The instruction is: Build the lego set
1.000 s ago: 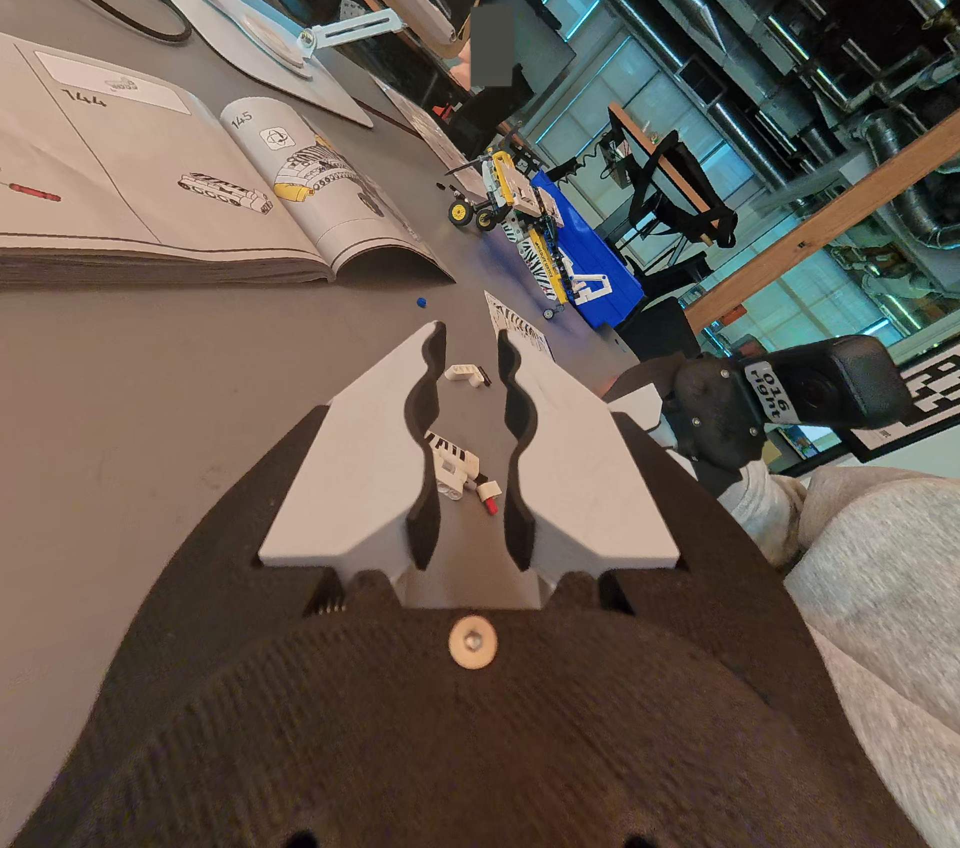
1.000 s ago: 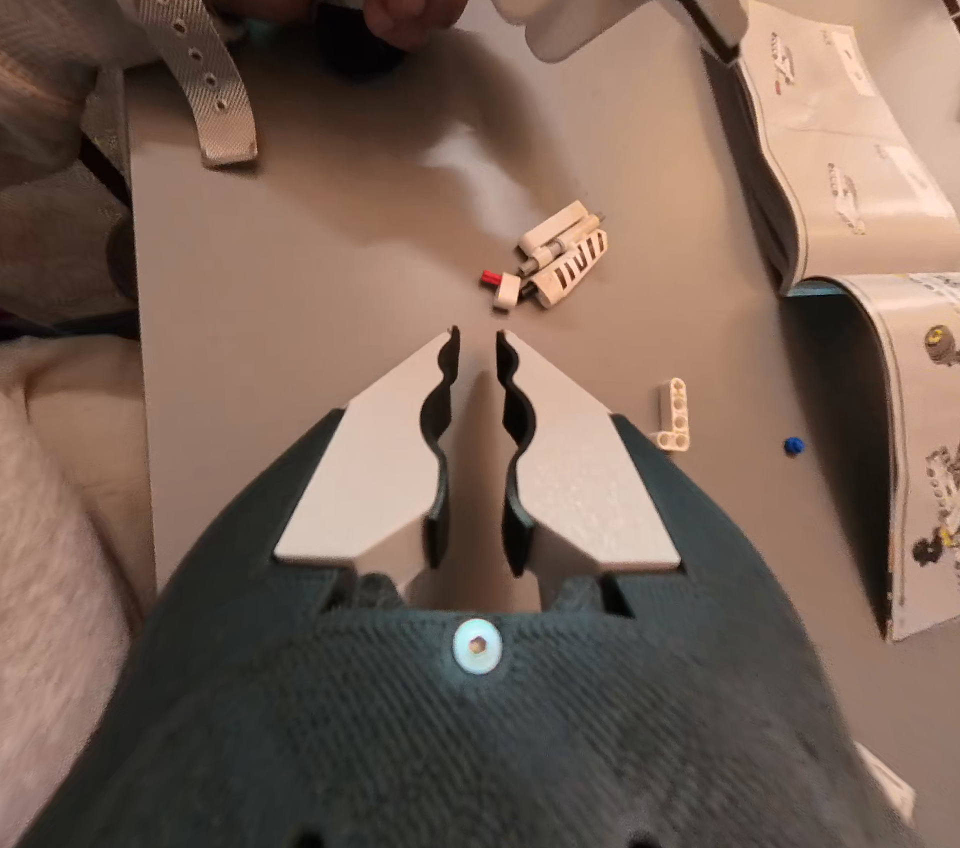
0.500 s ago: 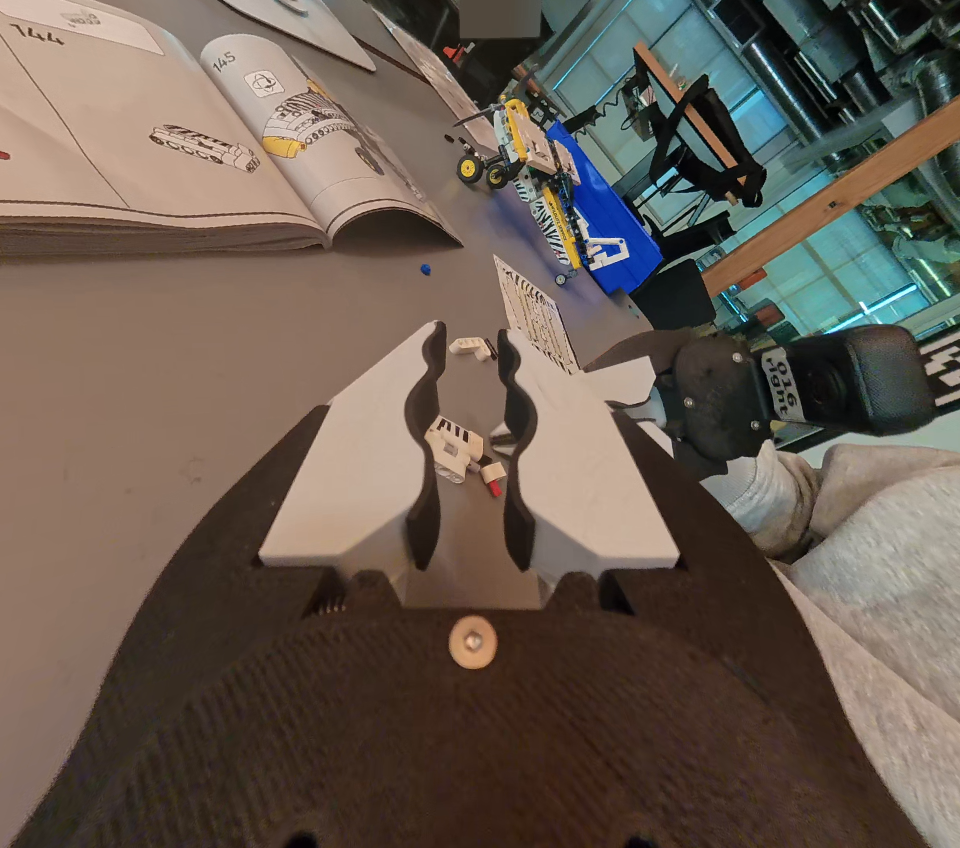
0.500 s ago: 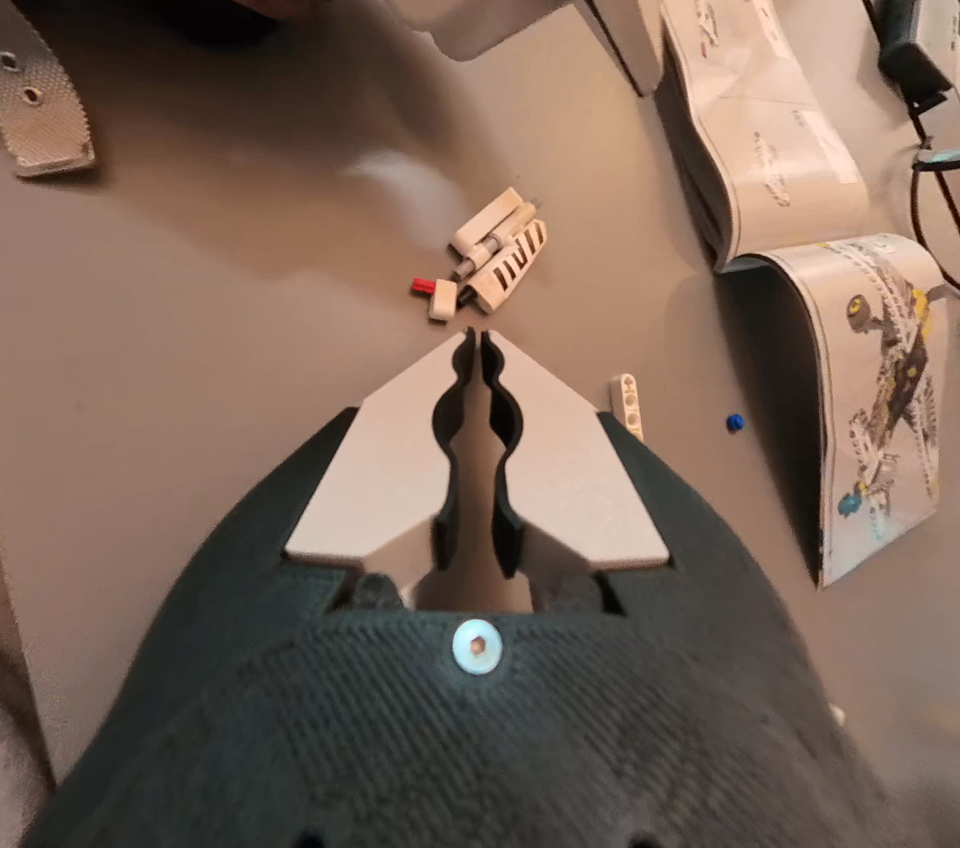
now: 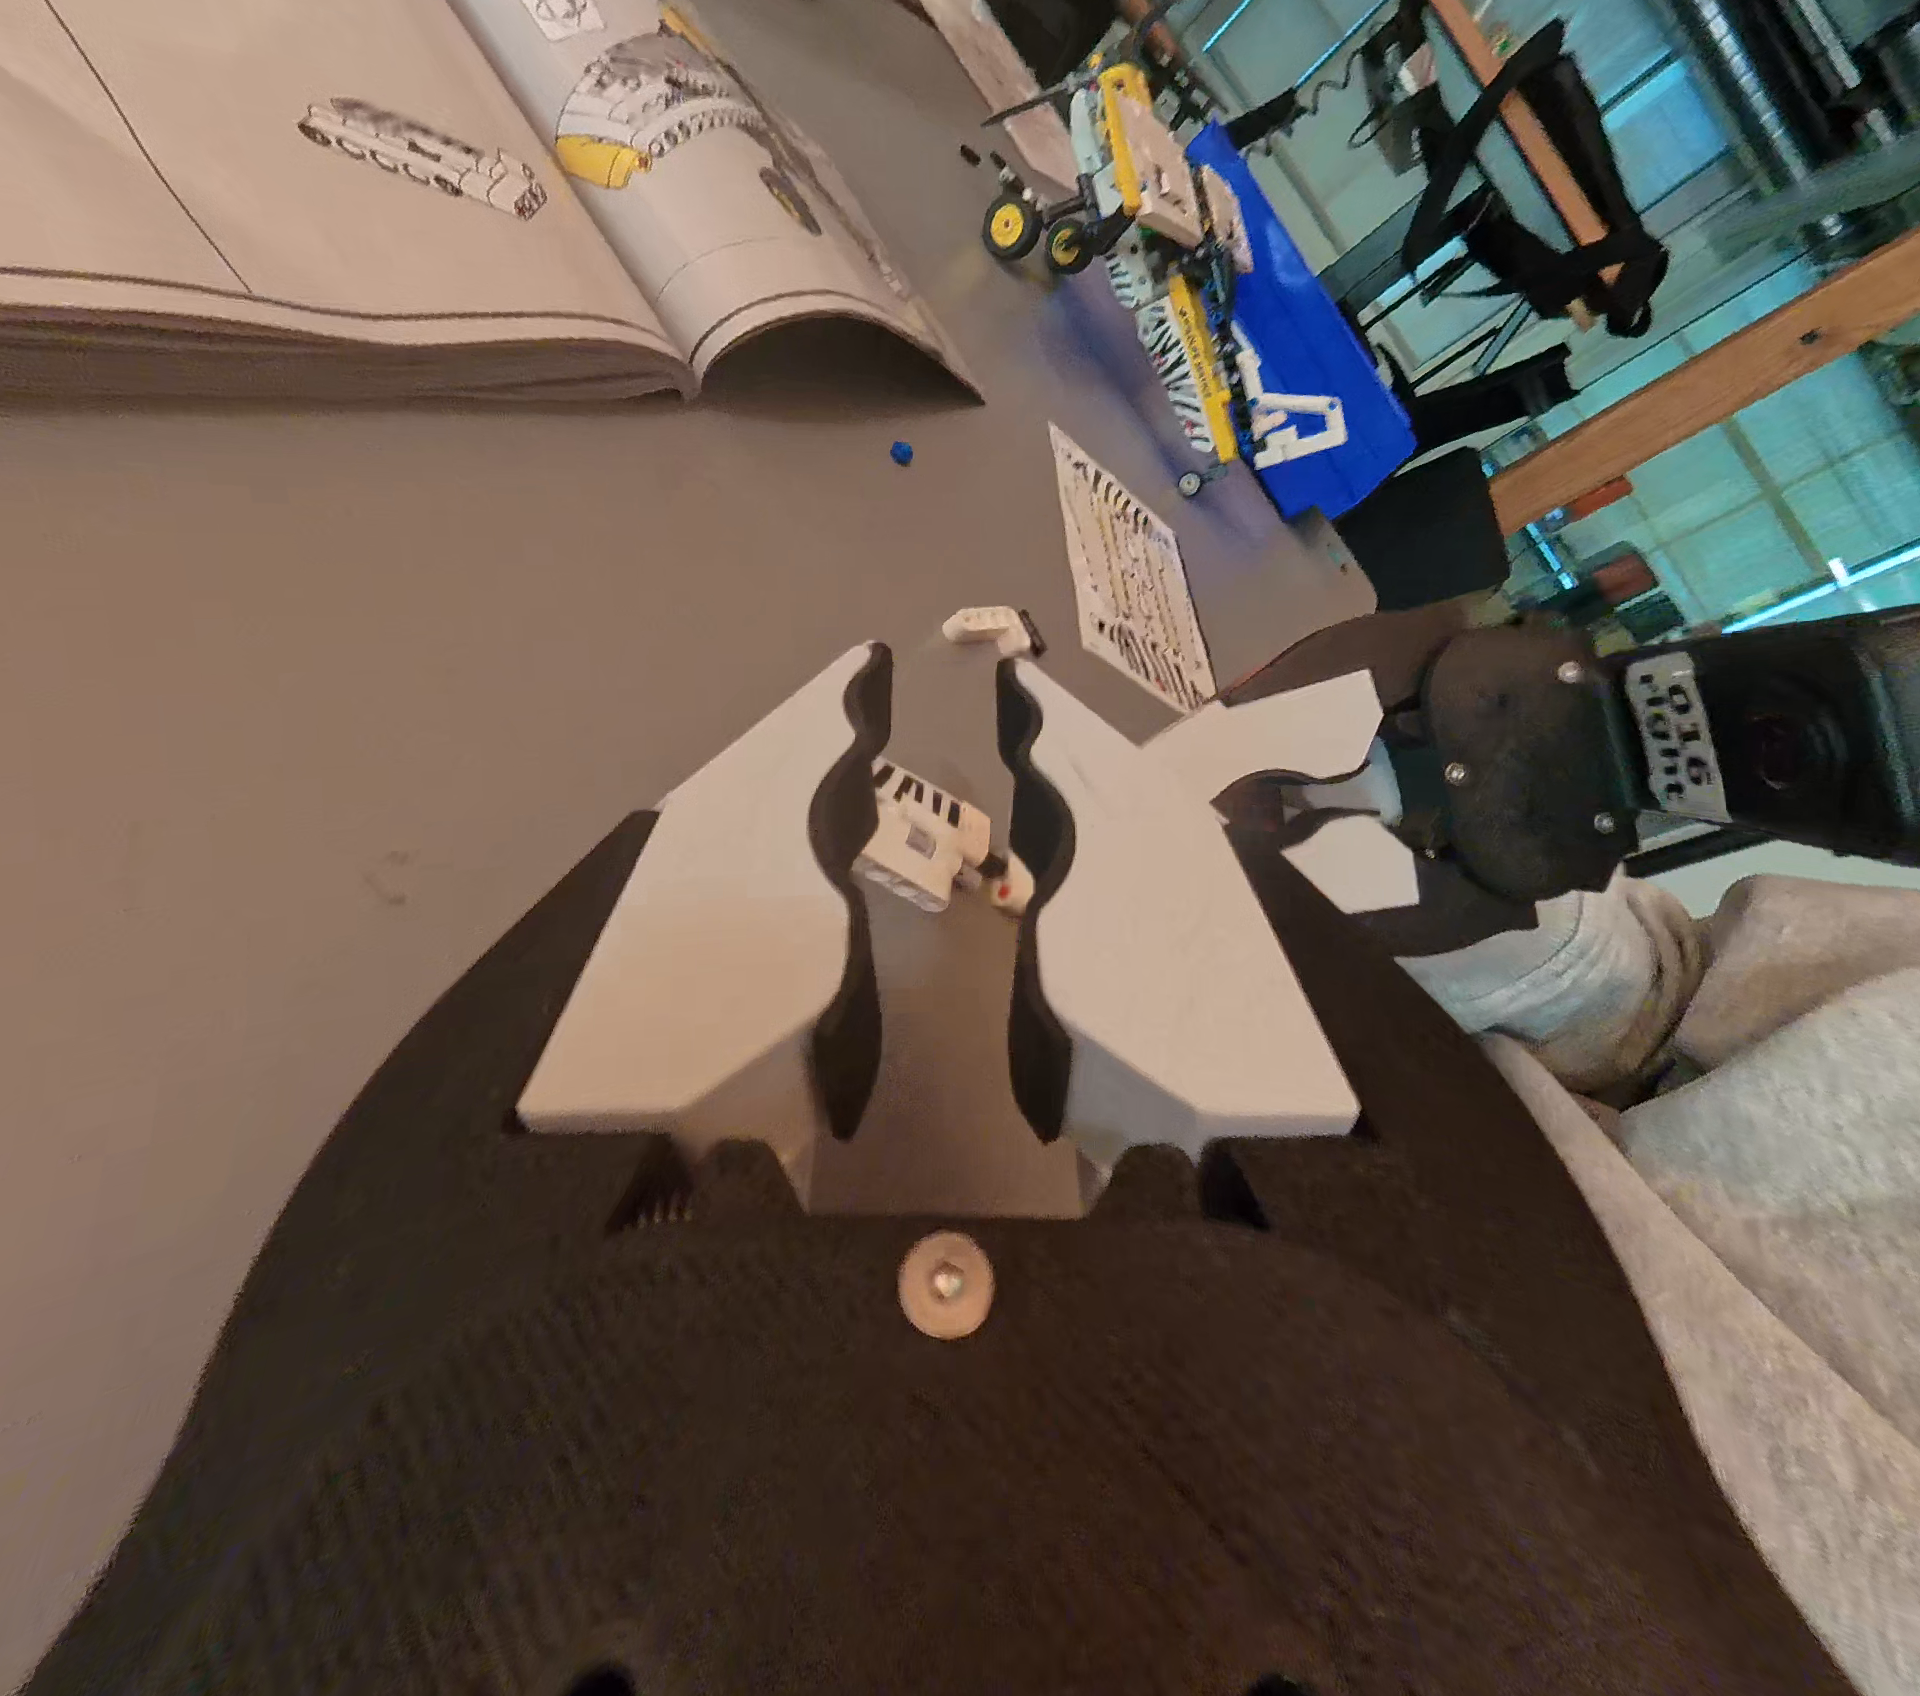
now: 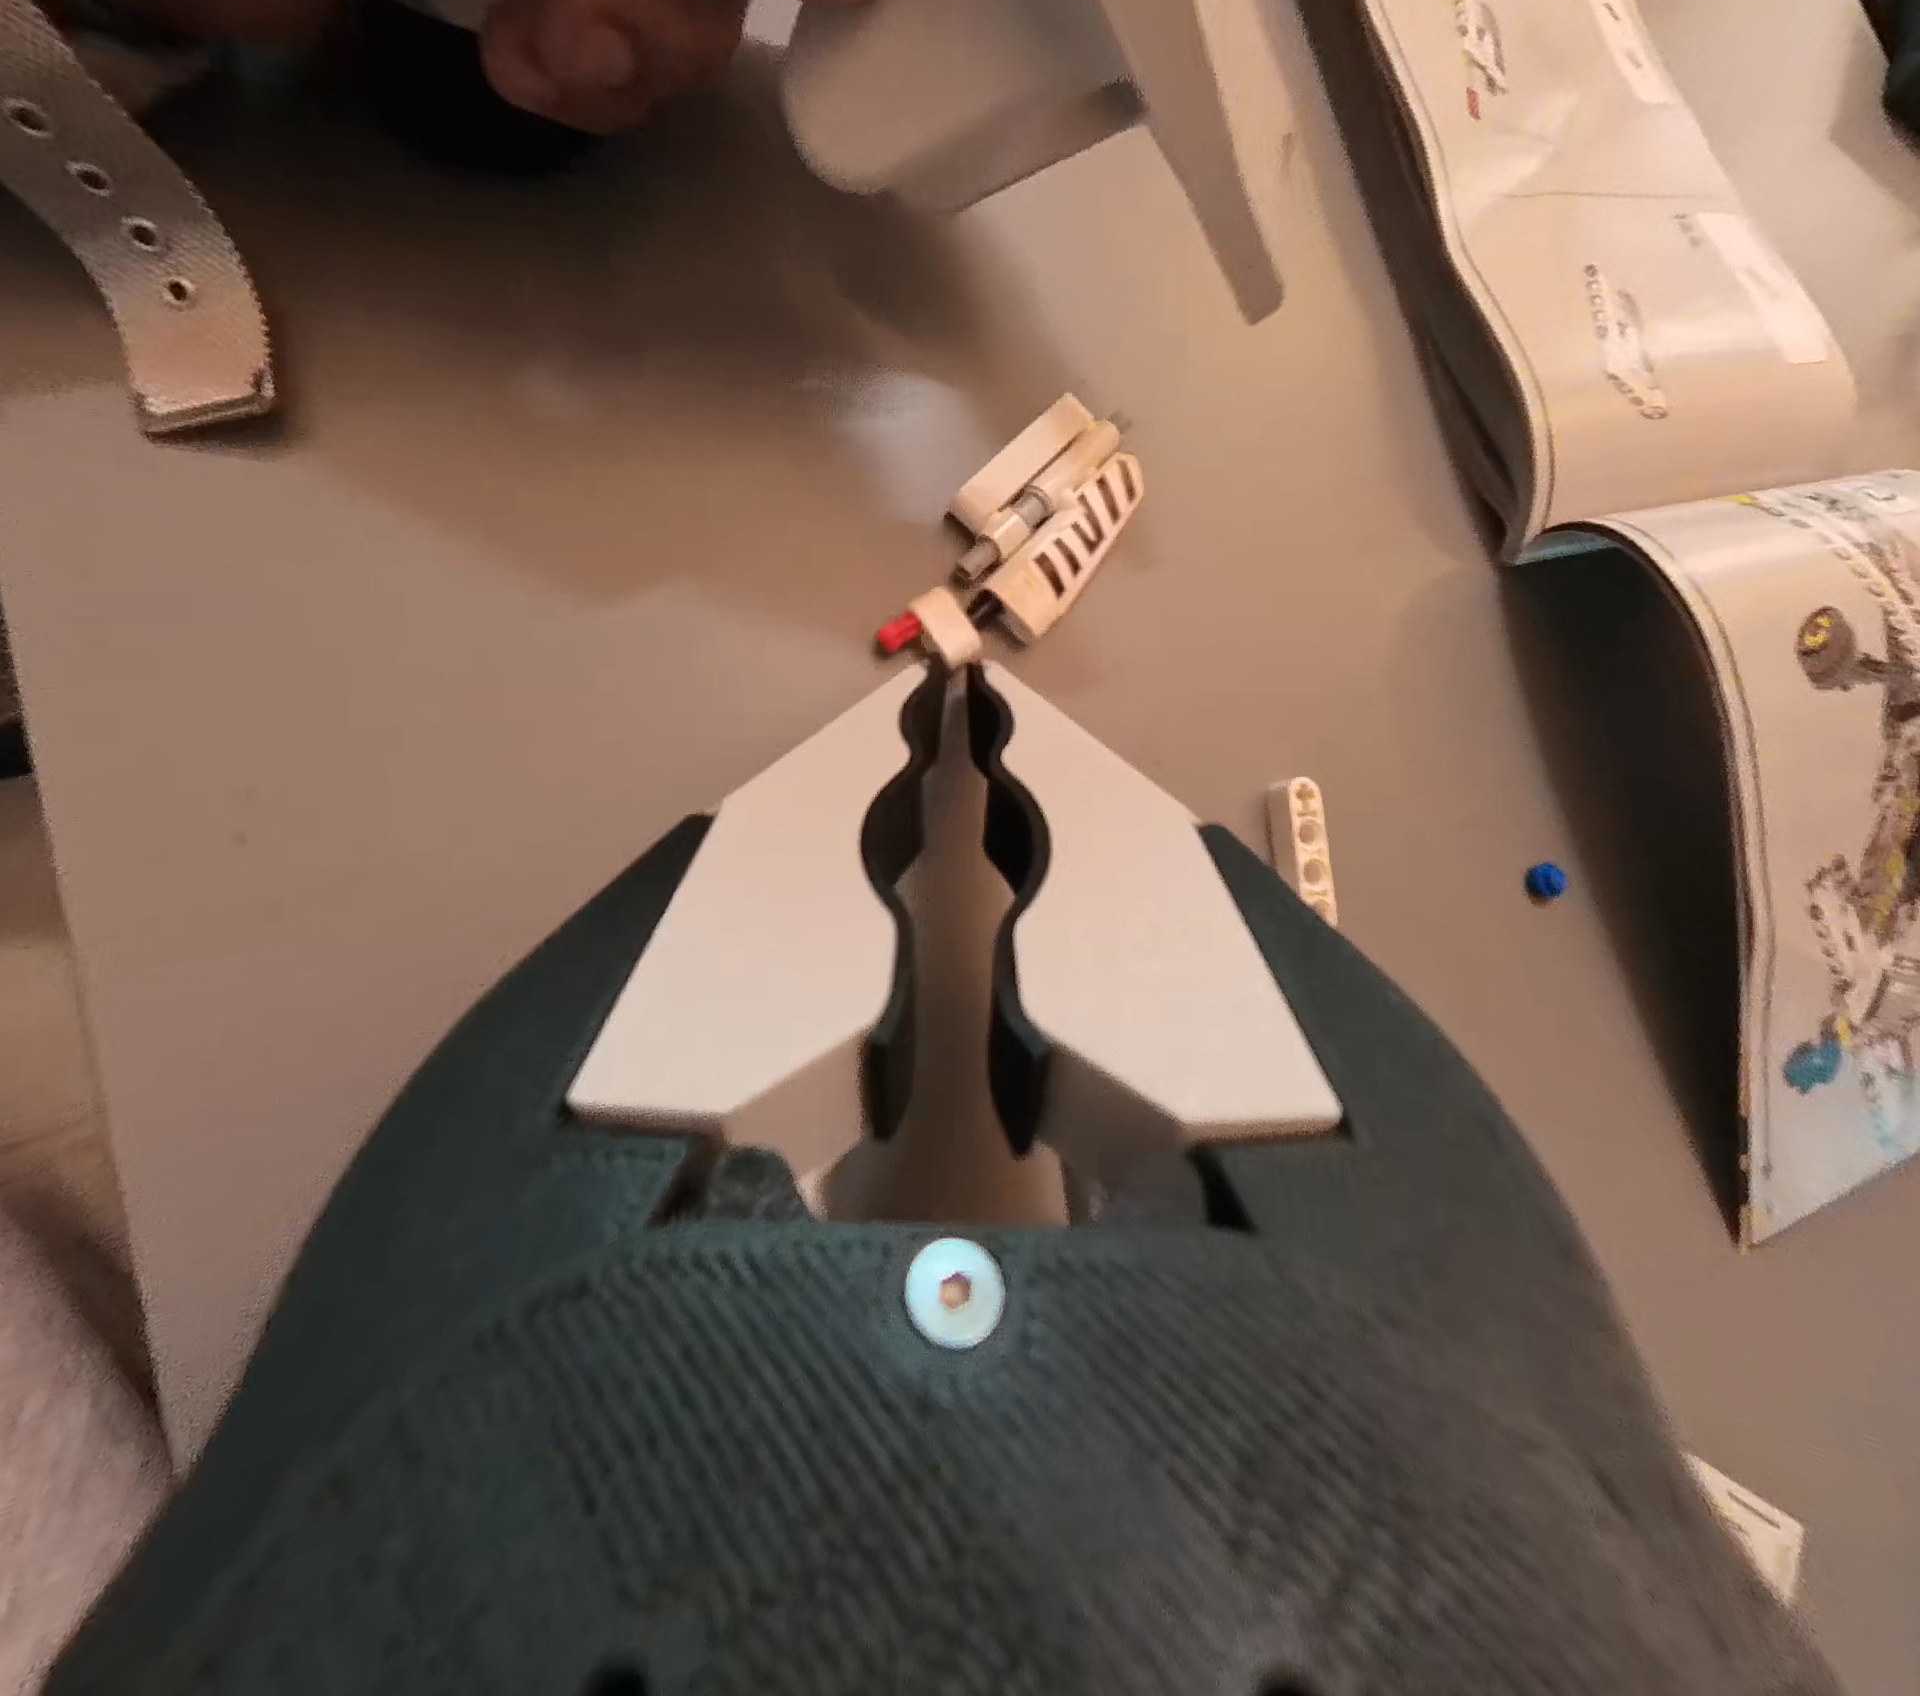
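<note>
The white subassembly [image 6: 1044, 529] lies on the grey table [image 5: 416, 659], framed between my left gripper [image 5: 940, 664] fingers, which stand apart around nothing. My right gripper [image 6: 948, 678] has narrowed to a slit, empty, its tips just at the small connector with the red pin [image 6: 894, 634]. I judge this cluster light, rigid and slick, its pinned joints liable to pop apart, so I'd grip the long flat sides. The table looks smooth; the manual [image 5: 312, 119] lies open nearby, the partly built model [image 5: 1153, 223] well apart.
</note>
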The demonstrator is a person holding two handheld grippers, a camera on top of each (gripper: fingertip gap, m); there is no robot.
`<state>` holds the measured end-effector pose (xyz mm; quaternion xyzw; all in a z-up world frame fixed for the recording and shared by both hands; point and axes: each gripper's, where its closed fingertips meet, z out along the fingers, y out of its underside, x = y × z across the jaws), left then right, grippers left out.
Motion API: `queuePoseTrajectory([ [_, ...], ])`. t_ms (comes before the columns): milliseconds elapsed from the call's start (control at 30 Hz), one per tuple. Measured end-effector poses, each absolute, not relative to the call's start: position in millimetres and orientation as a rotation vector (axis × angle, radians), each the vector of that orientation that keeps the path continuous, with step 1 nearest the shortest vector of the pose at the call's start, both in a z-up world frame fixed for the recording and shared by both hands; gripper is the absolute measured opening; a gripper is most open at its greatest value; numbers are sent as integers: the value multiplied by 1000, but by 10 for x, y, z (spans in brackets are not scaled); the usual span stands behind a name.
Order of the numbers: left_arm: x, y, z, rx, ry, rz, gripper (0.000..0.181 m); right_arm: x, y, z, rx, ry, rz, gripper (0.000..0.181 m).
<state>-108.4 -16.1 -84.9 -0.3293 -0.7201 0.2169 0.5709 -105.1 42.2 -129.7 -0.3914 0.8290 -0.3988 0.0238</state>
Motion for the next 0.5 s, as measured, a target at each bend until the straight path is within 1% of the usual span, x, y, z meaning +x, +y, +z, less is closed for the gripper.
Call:
queuePoseTrajectory([
  [167,-1051,-83,-1085,-833,-1820,390,20,-1201,374,-1302,-1151,2622,-1244,0],
  [300,-968,-119,-1095,-848,-1854,409,19,-1167,443,-1274,-1086,2583,-1216,5],
  [400,-907,-86,-1190,-871,-1895,347,20,-1061,500,-1246,-1068,2531,-1217,11],
  [500,-921,-68,-1184,-855,-1876,330,17,-999,488,-1281,-1069,2529,-1217,15],
])
